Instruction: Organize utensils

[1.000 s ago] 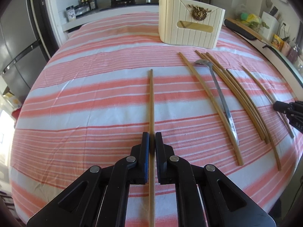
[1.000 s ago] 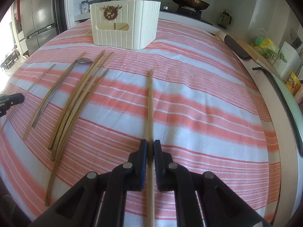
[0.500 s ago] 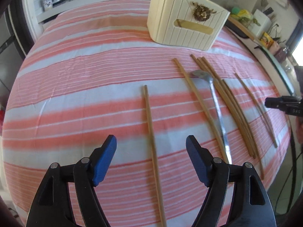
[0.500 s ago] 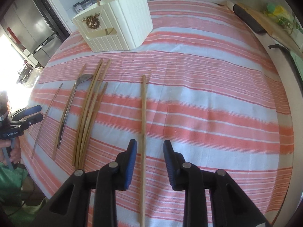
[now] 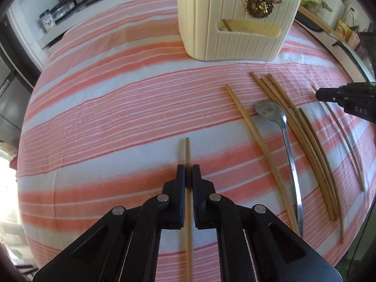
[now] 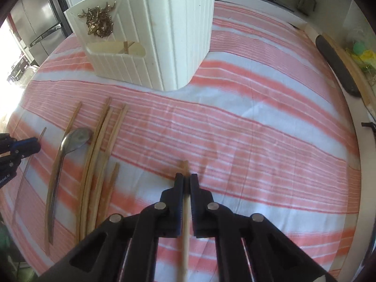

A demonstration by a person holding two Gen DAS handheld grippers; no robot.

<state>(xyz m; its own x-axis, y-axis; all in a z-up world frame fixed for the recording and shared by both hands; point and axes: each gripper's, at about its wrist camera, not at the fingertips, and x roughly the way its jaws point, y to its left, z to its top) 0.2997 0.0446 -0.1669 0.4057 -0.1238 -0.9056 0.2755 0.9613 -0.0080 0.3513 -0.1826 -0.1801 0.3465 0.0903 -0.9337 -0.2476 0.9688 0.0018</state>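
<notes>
I have one chopstick pinched in my left gripper and another in my right gripper. One stick shows inside the cream holder; the spoon and remaining chopsticks lie on the striped cloth, waiting.

The chopsticks are seen as matt wood. The spoon is polished metal. The worktop is covered in woven striped cloth.

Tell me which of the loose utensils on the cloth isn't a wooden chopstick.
The metal spoon, lying bowl toward the white holder between a single chopstick and the chopstick bundle; it alone is silver.
</notes>
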